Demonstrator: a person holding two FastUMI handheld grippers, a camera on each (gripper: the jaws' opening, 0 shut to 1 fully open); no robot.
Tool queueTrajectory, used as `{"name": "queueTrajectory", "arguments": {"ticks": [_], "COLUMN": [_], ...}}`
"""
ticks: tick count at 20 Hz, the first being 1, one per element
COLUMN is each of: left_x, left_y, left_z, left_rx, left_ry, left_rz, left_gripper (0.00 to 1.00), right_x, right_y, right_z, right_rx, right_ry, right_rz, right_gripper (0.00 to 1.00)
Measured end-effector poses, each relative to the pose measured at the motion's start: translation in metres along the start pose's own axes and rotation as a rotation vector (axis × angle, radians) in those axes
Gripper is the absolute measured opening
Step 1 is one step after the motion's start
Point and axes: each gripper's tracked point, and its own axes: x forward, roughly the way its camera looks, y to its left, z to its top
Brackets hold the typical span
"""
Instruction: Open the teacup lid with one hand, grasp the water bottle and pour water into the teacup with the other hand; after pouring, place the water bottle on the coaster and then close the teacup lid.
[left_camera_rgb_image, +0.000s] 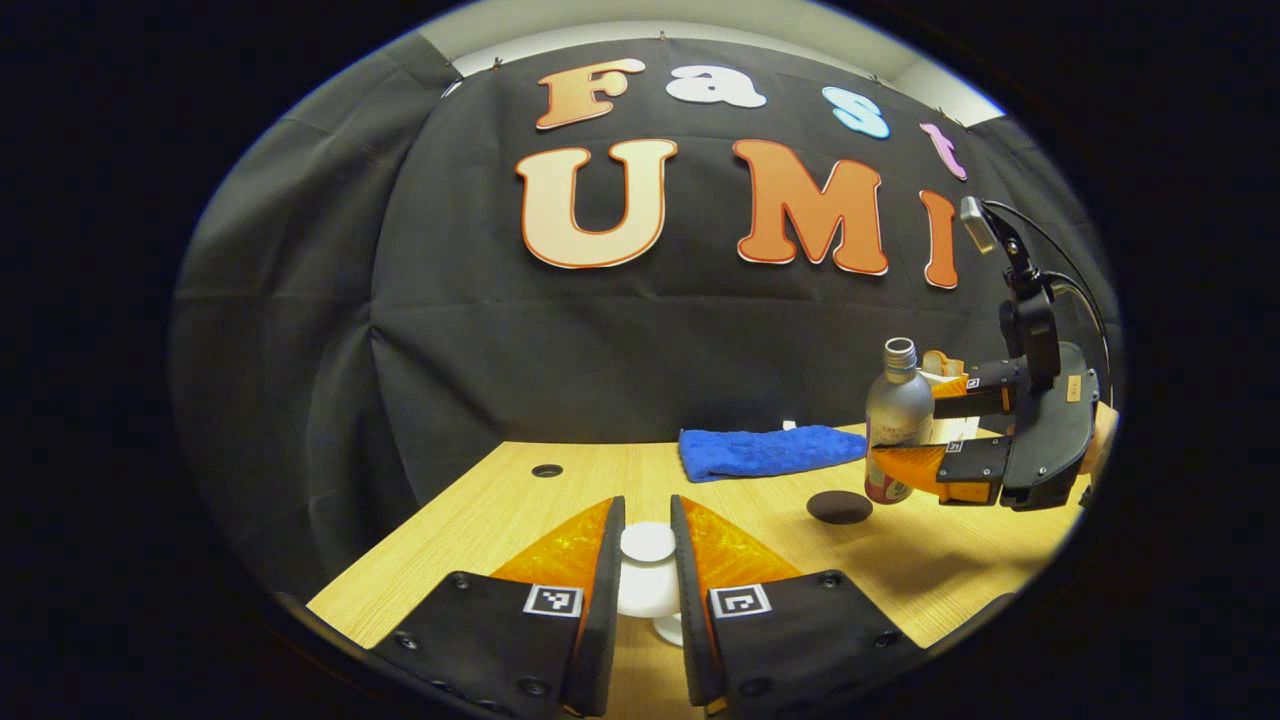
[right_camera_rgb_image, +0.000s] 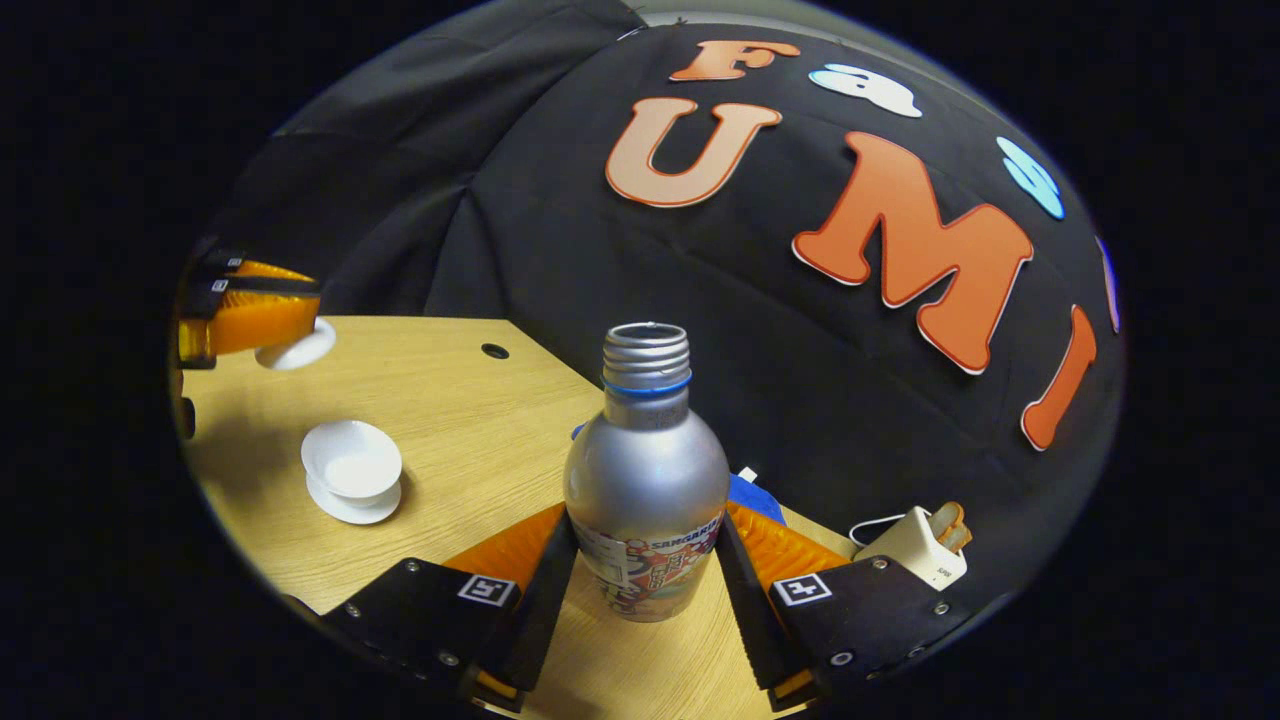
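My left gripper (left_camera_rgb_image: 648, 504) is shut on the white teacup lid (left_camera_rgb_image: 647, 560), holding it up off the table. In the right gripper view that gripper (right_camera_rgb_image: 268, 322) hangs at the far left with the lid (right_camera_rgb_image: 296, 349) under its fingers. The open white teacup (right_camera_rgb_image: 352, 460) stands on its saucer (right_camera_rgb_image: 352, 510) below and to the right of it. My right gripper (right_camera_rgb_image: 645, 525) is shut on the silver water bottle (right_camera_rgb_image: 647, 470), which is upright and uncapped. From the left gripper view, the right gripper (left_camera_rgb_image: 908, 432) holds the bottle (left_camera_rgb_image: 893, 400) just right of the dark round coaster (left_camera_rgb_image: 838, 507).
A folded blue cloth (left_camera_rgb_image: 770, 451) lies at the back of the wooden table (left_camera_rgb_image: 560, 490). A white box with a cable (right_camera_rgb_image: 915, 548) sits at the back right. A small round hole (left_camera_rgb_image: 546, 470) is in the tabletop near the wall.
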Motion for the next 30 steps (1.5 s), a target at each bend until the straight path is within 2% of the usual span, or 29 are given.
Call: {"name": "queueTrajectory", "arguments": {"ticks": [7,8,10,11,13,14,18,19,20,24,30], "left_x": [0.025,0.029,0.032,0.033,0.037,0.039,0.039,0.039,0.04,0.041,0.042], "left_y": [-0.036,-0.038,-0.04,-0.042,-0.045,-0.045,-0.044,-0.043,-0.043,-0.042,-0.041], "left_z": [-0.032,-0.037,-0.045,-0.05,-0.059,-0.063,-0.076,-0.078,-0.078,-0.078,-0.075], "left_rx": [0.008,0.011,0.018,0.021,0.027,0.032,0.053,0.056,0.053,0.038,0.017], "left_ry": [0.075,0.084,0.106,0.12,0.138,0.146,0.17,0.171,0.17,0.155,0.139], "left_rz": [-0.05,-0.05,-0.051,-0.051,-0.054,-0.053,-0.041,-0.034,-0.034,-0.037,-0.025], "left_gripper": [0.32,0.28,0.28,0.32,0.29,0.33,0.33,0.29,0.33,0.33,0.41], "right_x": [0.007,0.008,0.011,0.014,0.019,0.021,0.035,0.04,0.044,0.061,0.088], "right_y": [-0.015,-0.018,-0.026,-0.029,-0.031,-0.033,-0.035,-0.035,-0.035,-0.036,-0.034], "right_z": [-0.015,-0.015,-0.015,-0.014,-0.013,-0.012,-0.005,-0.007,-0.01,-0.024,-0.045], "right_rx": [0.187,0.198,0.214,0.232,0.272,0.29,0.343,0.348,0.349,0.383,0.448], "right_ry": [-0.01,-0.016,-0.029,-0.037,-0.049,-0.059,-0.096,-0.095,-0.09,-0.073,-0.007], "right_rz": [-0.008,-0.008,-0.02,-0.023,-0.014,-0.016,-0.014,-0.016,-0.018,-0.026,-0.025], "right_gripper": [0.78,0.78,0.78,0.79,0.78,0.78,0.78,0.78,0.78,0.78,0.78]}}
